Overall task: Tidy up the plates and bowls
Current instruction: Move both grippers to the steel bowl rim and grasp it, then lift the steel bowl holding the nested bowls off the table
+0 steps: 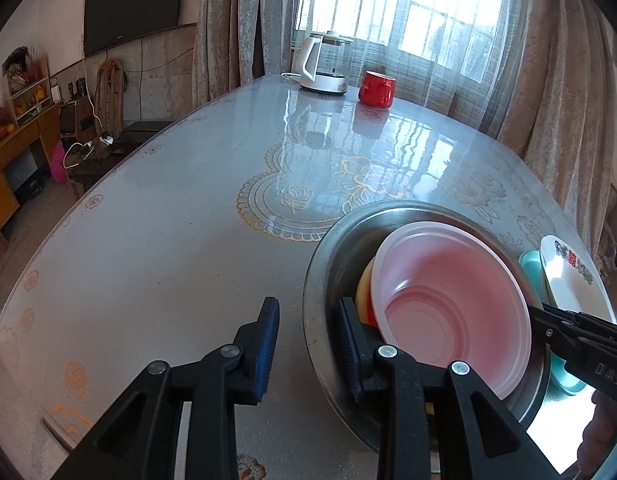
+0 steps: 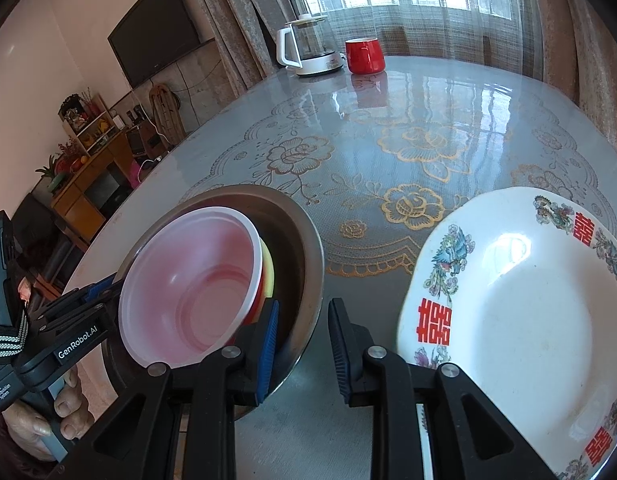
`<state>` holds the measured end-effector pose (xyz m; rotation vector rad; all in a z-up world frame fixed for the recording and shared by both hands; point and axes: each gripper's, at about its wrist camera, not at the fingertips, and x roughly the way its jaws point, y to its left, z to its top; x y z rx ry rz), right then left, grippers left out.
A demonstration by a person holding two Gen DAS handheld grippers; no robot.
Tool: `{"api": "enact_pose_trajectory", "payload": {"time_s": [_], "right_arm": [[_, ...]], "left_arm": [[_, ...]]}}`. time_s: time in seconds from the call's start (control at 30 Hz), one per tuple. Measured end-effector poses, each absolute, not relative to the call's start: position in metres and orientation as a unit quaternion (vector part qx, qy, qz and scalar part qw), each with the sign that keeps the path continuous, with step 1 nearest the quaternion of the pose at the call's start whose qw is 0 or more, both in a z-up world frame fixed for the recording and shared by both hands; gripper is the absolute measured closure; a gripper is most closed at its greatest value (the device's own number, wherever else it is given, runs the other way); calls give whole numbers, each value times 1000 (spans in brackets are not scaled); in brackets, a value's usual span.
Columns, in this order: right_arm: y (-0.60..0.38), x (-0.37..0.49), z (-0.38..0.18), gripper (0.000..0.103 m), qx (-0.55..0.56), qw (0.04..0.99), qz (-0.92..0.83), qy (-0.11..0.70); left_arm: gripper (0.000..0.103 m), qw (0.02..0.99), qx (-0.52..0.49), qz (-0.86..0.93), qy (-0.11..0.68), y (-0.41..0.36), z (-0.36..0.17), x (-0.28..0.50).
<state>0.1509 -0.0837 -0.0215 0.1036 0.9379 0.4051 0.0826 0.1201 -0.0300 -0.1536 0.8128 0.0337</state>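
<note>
A metal basin (image 1: 318,280) (image 2: 310,240) sits on the table and holds a tilted pink bowl (image 1: 448,300) (image 2: 188,280) nested over a yellow bowl (image 1: 364,284) (image 2: 269,268). My left gripper (image 1: 308,308) straddles the basin's left rim with a clear gap between the pads; it also shows in the right wrist view (image 2: 108,292). My right gripper (image 2: 304,306) straddles the basin's right rim, one finger inside and one outside, and the pads stand apart from the rim. A white plate (image 2: 528,320) (image 1: 560,272) with red characters lies right of the basin, on a teal dish (image 1: 530,264).
At the table's far end stand a white kettle (image 1: 322,68) (image 2: 308,48) and a red mug (image 1: 376,88) (image 2: 362,56). A person's hand (image 2: 64,400) holds the left gripper's handle. The table edge curves away on the left, with furniture beyond.
</note>
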Motion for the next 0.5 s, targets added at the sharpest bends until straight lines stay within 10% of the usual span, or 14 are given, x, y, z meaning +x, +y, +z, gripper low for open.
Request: {"api": "enact_pose_trajectory", "payload": {"time_s": [0.5], "right_arm": [[-83, 149, -22, 78, 47, 873, 187, 448]], "left_arm": [[56, 912, -80, 33, 400, 124, -30, 83]]}}
